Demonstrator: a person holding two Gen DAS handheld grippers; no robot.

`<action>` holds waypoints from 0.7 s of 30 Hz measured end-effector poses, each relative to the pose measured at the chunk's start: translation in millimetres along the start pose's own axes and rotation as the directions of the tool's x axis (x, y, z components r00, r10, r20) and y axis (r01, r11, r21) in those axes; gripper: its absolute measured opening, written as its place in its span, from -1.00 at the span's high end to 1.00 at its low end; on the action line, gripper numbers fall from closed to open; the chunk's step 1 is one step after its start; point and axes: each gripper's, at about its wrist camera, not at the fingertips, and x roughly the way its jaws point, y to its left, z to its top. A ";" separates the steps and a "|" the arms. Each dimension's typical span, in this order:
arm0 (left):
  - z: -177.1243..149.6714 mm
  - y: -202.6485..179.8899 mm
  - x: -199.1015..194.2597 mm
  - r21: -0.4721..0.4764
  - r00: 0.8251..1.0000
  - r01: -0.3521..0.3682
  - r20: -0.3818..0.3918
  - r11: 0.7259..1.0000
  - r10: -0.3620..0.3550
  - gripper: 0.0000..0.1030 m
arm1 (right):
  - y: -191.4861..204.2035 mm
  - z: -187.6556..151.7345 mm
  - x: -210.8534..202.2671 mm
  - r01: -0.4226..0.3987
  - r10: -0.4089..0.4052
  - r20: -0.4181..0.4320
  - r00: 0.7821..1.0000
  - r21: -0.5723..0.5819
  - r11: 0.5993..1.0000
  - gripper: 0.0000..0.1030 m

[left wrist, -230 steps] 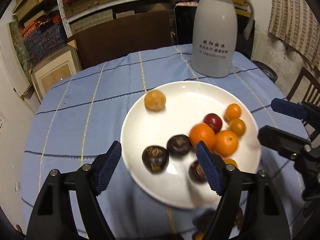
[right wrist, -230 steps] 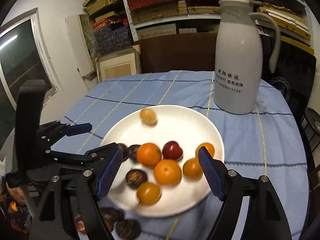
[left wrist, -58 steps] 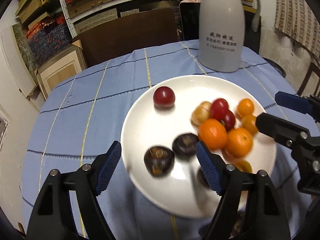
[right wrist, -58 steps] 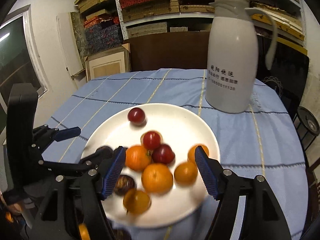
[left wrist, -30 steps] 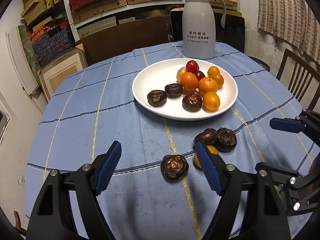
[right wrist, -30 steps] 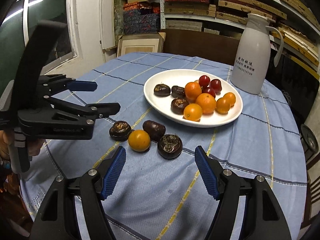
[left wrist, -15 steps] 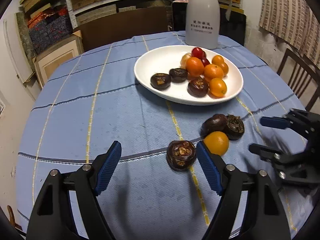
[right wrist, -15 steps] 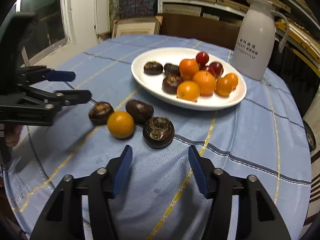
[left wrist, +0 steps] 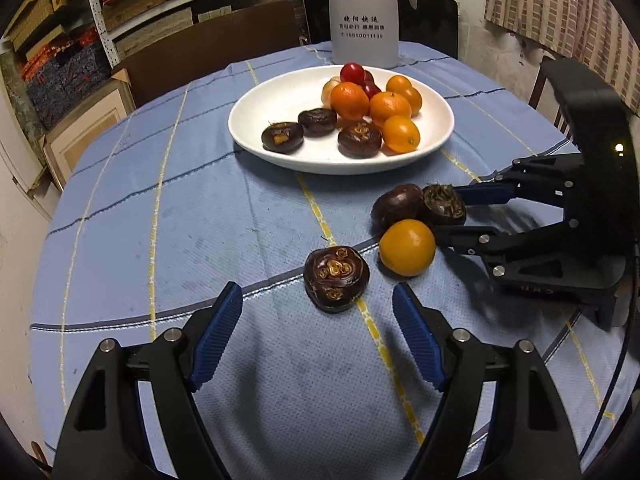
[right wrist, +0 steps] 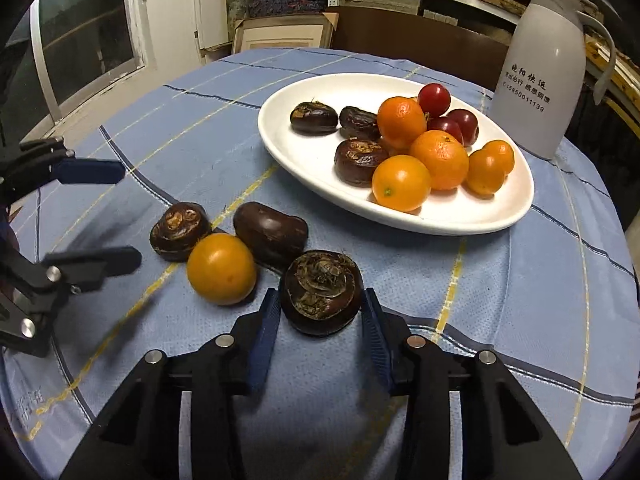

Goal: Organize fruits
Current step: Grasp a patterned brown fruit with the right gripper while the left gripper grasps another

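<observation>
On the blue cloth lie four loose fruits. My right gripper (right wrist: pixel 320 318) is closing its jaws around a dark water chestnut (right wrist: pixel 320 292), and both blue pads touch its sides. Beside it are a small orange (right wrist: pixel 221 268), a smooth dark chestnut (right wrist: pixel 270 232) and another water chestnut (left wrist: pixel 336 278). My left gripper (left wrist: pixel 316 296) stands open just in front of that last chestnut, with nothing gripped. The white plate (left wrist: pixel 256 114) behind holds several oranges, three dark chestnuts and red cherry tomatoes.
A white thermos jug (left wrist: pixel 364 16) stands behind the plate. The round table's edge drops off to the left toward cardboard boxes (left wrist: pixel 86 136) and shelves. A dark chair (left wrist: pixel 544 84) stands at the right. Bare cloth lies to the left of the plate.
Both grippers came down and closer to the loose fruits. The right gripper's jaws narrowed from wide open onto the nearest water chestnut. The left gripper's opening stayed the same.
</observation>
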 end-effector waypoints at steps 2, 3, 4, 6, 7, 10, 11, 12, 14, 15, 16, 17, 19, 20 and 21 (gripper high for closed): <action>0.0 0.2 3.6 -0.004 1.000 0.002 -0.010 1.000 -0.002 -0.47 | 0.9 -2.5 -2.0 -0.018 0.018 0.006 1.000 0.000 1.000 0.18; -0.3 -0.4 4.7 -0.003 1.000 0.000 -0.011 1.000 0.000 -0.47 | 1.0 -4.1 -4.4 -0.021 0.021 0.014 1.000 0.000 1.000 0.18; -0.3 -0.9 6.0 0.000 1.000 -0.001 -0.013 1.000 0.001 -0.47 | 0.1 -5.5 -7.4 -0.026 0.026 0.023 0.999 0.006 1.000 0.18; 0.9 -2.5 10.2 0.006 1.000 -0.005 -0.019 1.000 0.005 -0.47 | -3.7 -8.5 -15.1 -0.041 0.040 0.043 0.998 0.025 0.999 0.18; 1.4 -3.0 12.2 0.008 1.000 -0.008 -0.021 1.000 0.008 -0.47 | -5.6 -10.3 -19.1 -0.041 0.039 0.054 0.998 0.034 0.999 0.18; 4.1 -3.5 21.1 0.010 0.999 -0.021 -0.033 1.000 0.022 -0.47 | -10.4 -14.9 -25.7 -0.053 0.049 0.063 0.997 0.060 0.997 0.18; 5.3 -2.9 24.3 0.006 0.999 -0.019 -0.039 1.000 0.020 -0.47 | -11.2 -16.5 -26.7 -0.055 0.051 0.064 0.997 0.062 0.997 0.18; 6.7 -2.1 27.9 0.000 0.999 -0.015 -0.044 1.000 0.015 -0.47 | -11.7 -18.4 -27.9 -0.059 0.055 0.065 0.996 0.063 0.996 0.17; 8.8 -1.0 33.9 -0.007 0.998 -0.018 -0.052 1.000 0.018 -0.47 | -13.3 -20.2 -29.0 -0.066 0.061 0.065 0.996 0.074 0.995 0.17; 9.3 -0.6 36.3 -0.009 0.998 -0.021 -0.056 1.000 0.021 -0.47 | -14.4 -20.2 -29.1 -0.070 0.065 0.066 0.996 0.078 0.994 0.17; 10.1 -0.2 38.8 -0.012 0.998 -0.023 -0.061 1.000 0.022 -0.46 | -14.7 -20.8 -29.7 -0.072 0.066 0.069 0.995 0.081 0.994 0.17; 11.1 0.5 41.3 -0.017 0.998 -0.026 -0.064 1.000 0.025 -0.45 | -14.8 -20.9 -30.2 -0.072 0.066 0.071 0.995 0.082 0.994 0.17; 12.7 1.4 43.6 -0.024 0.998 -0.025 -0.066 0.999 0.023 -0.45 | -15.4 -21.3 -30.9 -0.080 0.074 0.074 0.995 0.086 0.993 0.17; 13.7 2.0 44.7 -0.029 0.998 -0.025 -0.067 0.999 0.023 -0.45 | -15.5 -21.3 -31.0 -0.081 0.075 0.075 0.994 0.087 0.993 0.17; 15.0 2.5 46.3 -0.035 0.997 -0.022 -0.069 0.999 0.019 -0.45 | -16.0 -21.4 -30.9 -0.082 0.076 0.075 0.994 0.090 0.993 0.17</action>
